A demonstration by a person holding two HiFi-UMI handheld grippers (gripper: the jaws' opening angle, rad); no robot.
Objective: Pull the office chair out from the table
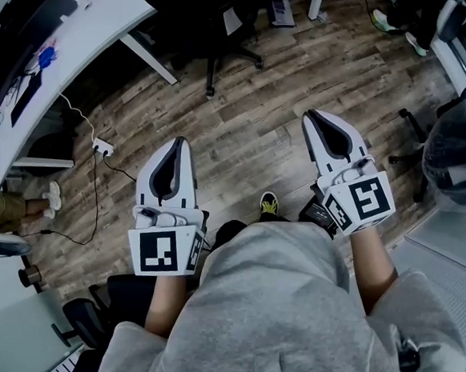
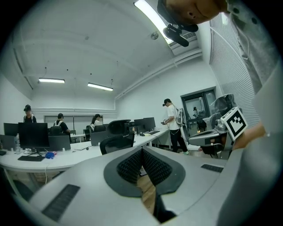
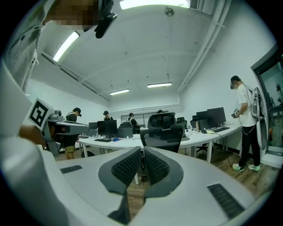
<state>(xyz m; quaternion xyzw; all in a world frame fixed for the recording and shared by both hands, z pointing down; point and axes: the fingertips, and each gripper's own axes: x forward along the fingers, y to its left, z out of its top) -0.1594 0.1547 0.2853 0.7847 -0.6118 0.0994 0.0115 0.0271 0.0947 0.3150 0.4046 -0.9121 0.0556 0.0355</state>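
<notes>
Black office chair [image 3: 164,132], upright, facing white table [image 3: 201,136]

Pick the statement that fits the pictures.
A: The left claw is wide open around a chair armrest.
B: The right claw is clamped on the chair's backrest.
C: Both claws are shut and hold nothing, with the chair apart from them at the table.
C: the left claw and right claw have their jaws together on nothing, and the office chair stands beyond them at the white table.
</notes>
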